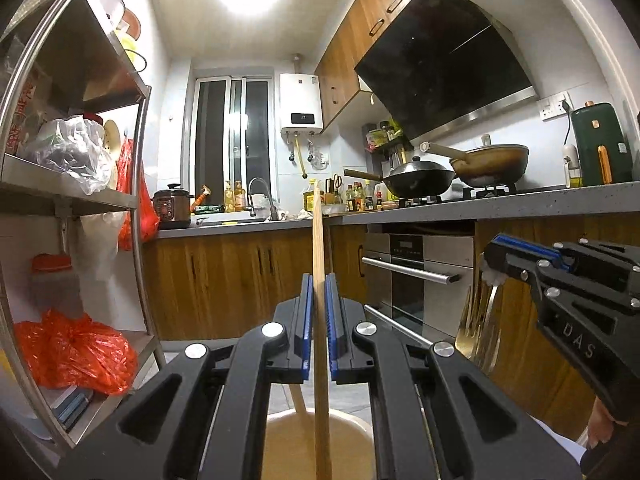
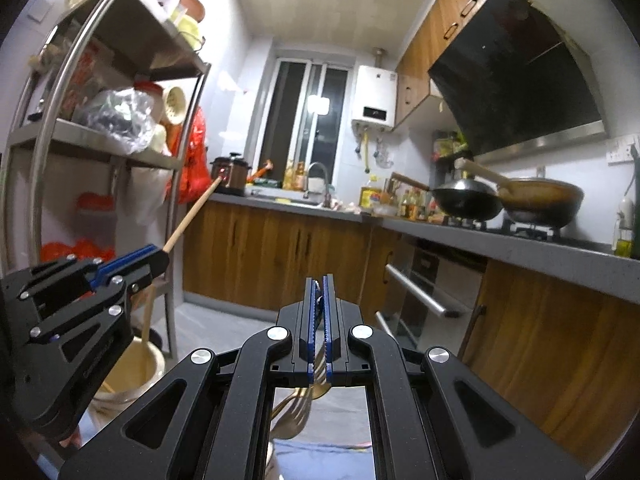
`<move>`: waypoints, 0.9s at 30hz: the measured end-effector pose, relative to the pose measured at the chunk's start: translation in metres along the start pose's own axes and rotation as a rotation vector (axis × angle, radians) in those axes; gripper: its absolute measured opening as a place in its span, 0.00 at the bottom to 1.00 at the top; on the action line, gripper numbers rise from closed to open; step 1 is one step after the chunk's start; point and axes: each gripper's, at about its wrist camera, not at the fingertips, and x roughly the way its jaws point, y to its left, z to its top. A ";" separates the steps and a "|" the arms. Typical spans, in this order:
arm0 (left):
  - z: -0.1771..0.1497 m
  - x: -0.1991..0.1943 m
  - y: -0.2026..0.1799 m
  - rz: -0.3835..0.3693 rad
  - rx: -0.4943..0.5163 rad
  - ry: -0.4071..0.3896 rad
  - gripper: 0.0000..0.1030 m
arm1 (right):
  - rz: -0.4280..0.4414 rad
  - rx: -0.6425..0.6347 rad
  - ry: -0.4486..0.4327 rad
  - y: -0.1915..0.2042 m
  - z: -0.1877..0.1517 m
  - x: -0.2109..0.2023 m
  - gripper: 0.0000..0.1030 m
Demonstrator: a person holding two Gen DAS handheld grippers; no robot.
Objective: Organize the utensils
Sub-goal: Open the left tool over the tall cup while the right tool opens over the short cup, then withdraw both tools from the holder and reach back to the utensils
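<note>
My left gripper (image 1: pixel 319 280) is shut on a long wooden chopstick (image 1: pixel 318 232) that stands nearly upright between the blue pads. Its lower end reaches into a cream container (image 1: pixel 352 436) below, where another wooden stick (image 1: pixel 298 396) leans. In the right wrist view, the left gripper (image 2: pixel 160 258) shows with the chopstick (image 2: pixel 192 212) slanting up and the container (image 2: pixel 136 364) under it. My right gripper (image 2: pixel 319 280) is shut on the handles of golden forks and a spoon (image 2: pixel 304 404), which hang down beneath it. The right gripper (image 1: pixel 490 258) and its forks (image 1: pixel 484 320) also show at the right of the left wrist view.
A steel shelf rack (image 1: pixel 136 184) with orange bags (image 1: pixel 76 352) stands at the left. A grey counter (image 1: pixel 440 210) runs along the back and right, above wooden cabinets and an oven (image 1: pixel 416 276). Two woks (image 1: pixel 420 178) sit on the stove under a black hood (image 1: pixel 444 64).
</note>
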 end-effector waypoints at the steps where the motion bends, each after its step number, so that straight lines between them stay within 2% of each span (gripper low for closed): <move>1: 0.000 0.000 0.001 0.002 -0.001 -0.002 0.06 | 0.003 0.003 0.007 -0.001 -0.001 0.001 0.04; 12: -0.003 -0.003 -0.001 0.013 -0.007 -0.005 0.07 | 0.046 0.034 0.063 -0.002 -0.009 0.011 0.04; 21: -0.002 -0.004 -0.002 0.016 -0.008 -0.003 0.07 | 0.064 0.055 0.068 -0.005 -0.008 0.009 0.13; 27: 0.008 -0.014 -0.002 0.021 0.005 -0.011 0.08 | 0.084 0.083 0.059 -0.011 -0.004 0.001 0.23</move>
